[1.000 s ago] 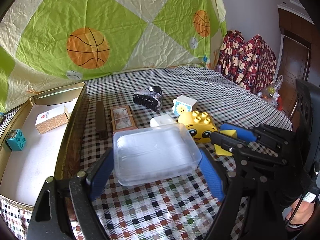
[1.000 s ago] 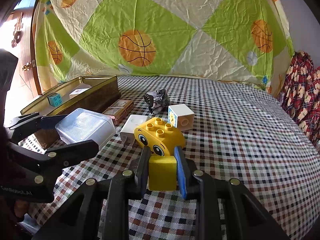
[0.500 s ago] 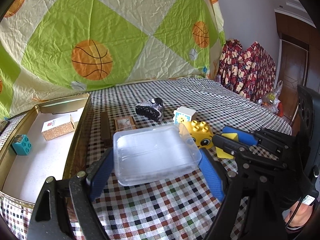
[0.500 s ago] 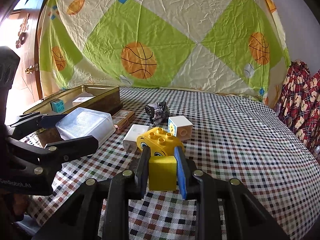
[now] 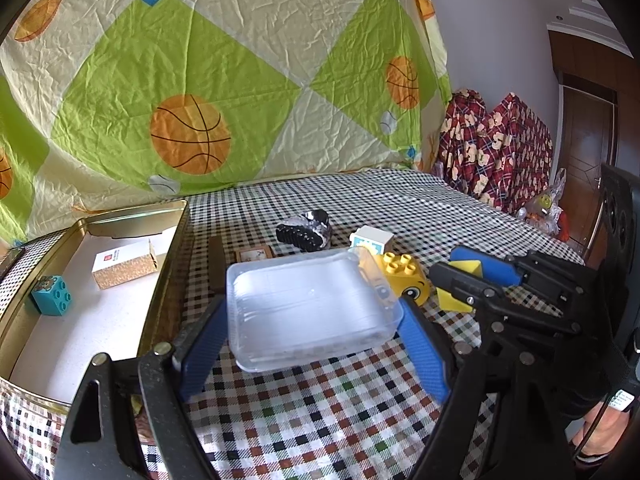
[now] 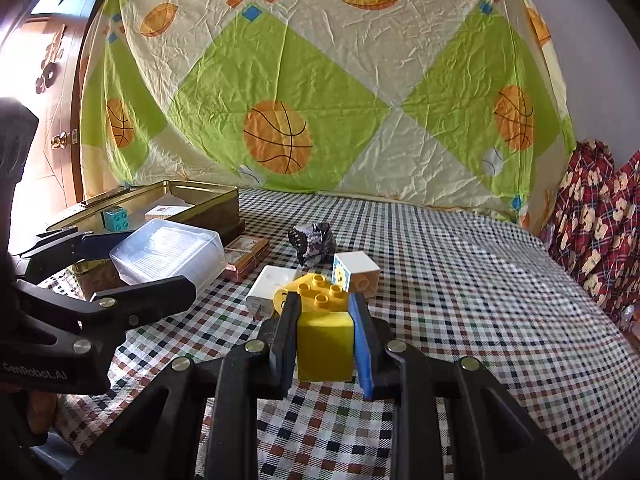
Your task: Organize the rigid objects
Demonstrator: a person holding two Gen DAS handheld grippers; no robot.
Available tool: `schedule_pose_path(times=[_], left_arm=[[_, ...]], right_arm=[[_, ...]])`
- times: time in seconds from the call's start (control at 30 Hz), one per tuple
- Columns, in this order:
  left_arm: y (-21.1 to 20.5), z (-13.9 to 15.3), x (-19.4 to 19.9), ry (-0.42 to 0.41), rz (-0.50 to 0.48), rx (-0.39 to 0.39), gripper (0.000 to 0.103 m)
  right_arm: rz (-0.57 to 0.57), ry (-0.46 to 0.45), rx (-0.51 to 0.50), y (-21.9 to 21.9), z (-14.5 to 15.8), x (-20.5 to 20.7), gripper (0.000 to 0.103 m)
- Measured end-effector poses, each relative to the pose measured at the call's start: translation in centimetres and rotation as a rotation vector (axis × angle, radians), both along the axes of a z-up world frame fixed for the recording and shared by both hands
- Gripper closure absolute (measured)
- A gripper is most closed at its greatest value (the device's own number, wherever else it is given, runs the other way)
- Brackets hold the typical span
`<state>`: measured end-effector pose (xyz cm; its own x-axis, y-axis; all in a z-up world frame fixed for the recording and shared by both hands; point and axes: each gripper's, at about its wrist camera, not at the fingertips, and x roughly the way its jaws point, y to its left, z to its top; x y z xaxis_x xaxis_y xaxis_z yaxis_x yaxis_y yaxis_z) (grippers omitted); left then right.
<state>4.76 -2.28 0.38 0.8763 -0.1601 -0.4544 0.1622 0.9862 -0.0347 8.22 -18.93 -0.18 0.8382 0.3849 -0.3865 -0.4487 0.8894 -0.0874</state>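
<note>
**Both grippers lifted with their loads**

Since the earlier frames both loads have risen: clear plastic box (image 5: 310, 306) now sits higher over the checkered tabletop (image 5: 320, 420) and hides the white adapter in the left wrist view. Left gripper (image 5: 312, 356) jaws spread wide, clamped on the box's two short ends; its long axis runs across the jaws, flat face up. Right gripper (image 6: 325, 338) jaws narrow, pinching one yellow block (image 6: 325, 346) upright between a black pad and a blue pad.

Counts on the tabletop: one yellow face brick (image 6: 314, 290) with four studs, just beyond the held block; one white cube (image 6: 356, 272) with a printed side; one white adapter (image 6: 270, 290); one dark crumpled lump (image 6: 314, 242); one brown framed tile (image 6: 244, 256); one dark bar (image 5: 217, 258) lying lengthways beside the tray wall.

Containers: one gold metal tray (image 5: 168, 264) at left, white lined, holding one teal brick (image 5: 52, 300) and one cork-patterned small box (image 5: 124, 264), apart from each other. Clear box contents cannot be told.
</note>
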Motion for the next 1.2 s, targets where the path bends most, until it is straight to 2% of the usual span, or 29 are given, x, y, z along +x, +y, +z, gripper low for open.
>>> schedule_pose_path(times=[0.23,0.67,1.2], left_arm=[[0.1,0.2,-0.6,-0.042,0.013,-0.001,0.020],[0.2,0.9,-2.9,-0.205,0.055,0.021,0.020],[0.9,1.2,-4.6,-0.307,0.069,-0.015,0.020]], right_arm=[[0.022,-0.010,0.054,-0.1,0.5,0.2,0.076],[0.035,-0.105,0.122,-0.2,0.9,-1.2,0.076],[0.009,-0.140,0.176,-0.2,1.0,-1.5,0.076]])
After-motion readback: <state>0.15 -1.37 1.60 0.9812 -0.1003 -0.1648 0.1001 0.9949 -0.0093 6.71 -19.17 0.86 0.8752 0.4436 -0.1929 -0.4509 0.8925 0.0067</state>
